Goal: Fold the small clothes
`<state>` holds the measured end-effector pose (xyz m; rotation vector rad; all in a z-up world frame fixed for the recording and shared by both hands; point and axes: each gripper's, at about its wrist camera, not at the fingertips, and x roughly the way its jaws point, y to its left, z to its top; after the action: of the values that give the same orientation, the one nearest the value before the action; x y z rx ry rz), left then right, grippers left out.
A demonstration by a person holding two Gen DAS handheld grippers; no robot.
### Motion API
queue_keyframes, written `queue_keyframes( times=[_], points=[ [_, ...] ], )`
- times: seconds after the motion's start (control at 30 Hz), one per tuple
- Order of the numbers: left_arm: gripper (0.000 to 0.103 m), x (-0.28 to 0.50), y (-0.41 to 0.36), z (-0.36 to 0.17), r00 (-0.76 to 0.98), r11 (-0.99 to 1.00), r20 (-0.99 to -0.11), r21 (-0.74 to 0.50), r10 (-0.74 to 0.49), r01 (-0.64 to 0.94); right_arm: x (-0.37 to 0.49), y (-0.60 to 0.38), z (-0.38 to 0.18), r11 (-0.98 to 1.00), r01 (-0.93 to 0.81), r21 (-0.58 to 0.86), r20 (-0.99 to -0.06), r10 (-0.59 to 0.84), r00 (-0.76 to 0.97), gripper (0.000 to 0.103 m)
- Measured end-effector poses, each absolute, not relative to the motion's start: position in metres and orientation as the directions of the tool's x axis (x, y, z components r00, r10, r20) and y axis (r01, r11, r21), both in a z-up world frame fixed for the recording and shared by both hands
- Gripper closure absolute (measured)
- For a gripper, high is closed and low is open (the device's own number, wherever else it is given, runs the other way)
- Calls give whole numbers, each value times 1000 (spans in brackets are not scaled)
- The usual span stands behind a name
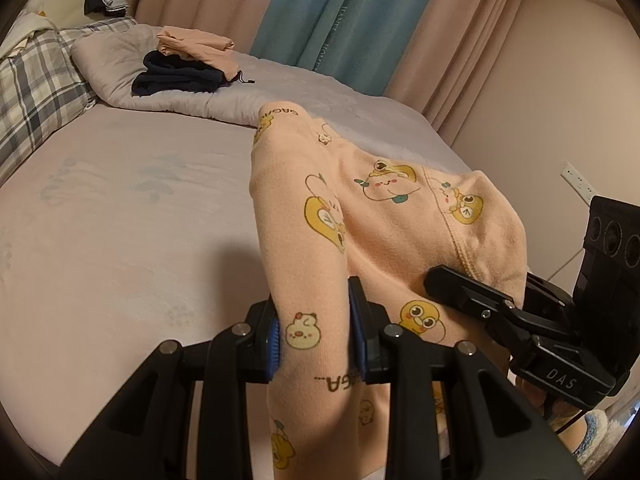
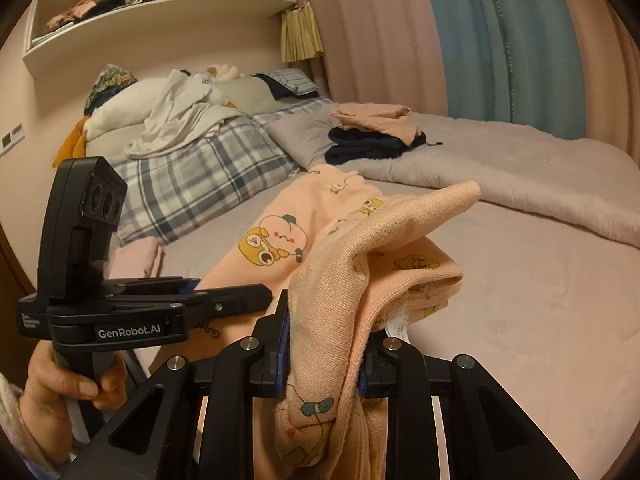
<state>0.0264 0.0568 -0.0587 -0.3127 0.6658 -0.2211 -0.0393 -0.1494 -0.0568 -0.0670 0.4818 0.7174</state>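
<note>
Pajamas with little cartoon animals are lying part way on the bed, in the middle of the frame, and both grippers are pinching them. Left gripper is squeezing one bunched edge and right gripper is squeezing another. I think they are lifting the near side to fold it over.

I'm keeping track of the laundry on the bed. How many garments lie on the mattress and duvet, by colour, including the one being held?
Peach with cartoon print: 1, the printed garment, clamped by the left gripper and the right gripper
Plain peach: 1, the folded top
Dark navy: 1, the folded navy piece beneath it
Total: 3
</note>
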Motion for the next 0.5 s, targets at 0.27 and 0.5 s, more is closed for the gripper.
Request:
queue_keyframes(
  times=[0.27, 0.5],
  points=[
    [75, 33, 60, -60, 762, 928, -575, -363, -297, 87, -31, -147, -59, 753, -649, 110, -463, 617, 637, 76],
    [75, 35, 59, -57, 763, 932, -578, -352, -288, 85, -29, -144, -58, 752, -651, 109, -464, 617, 636, 76]
  ],
)
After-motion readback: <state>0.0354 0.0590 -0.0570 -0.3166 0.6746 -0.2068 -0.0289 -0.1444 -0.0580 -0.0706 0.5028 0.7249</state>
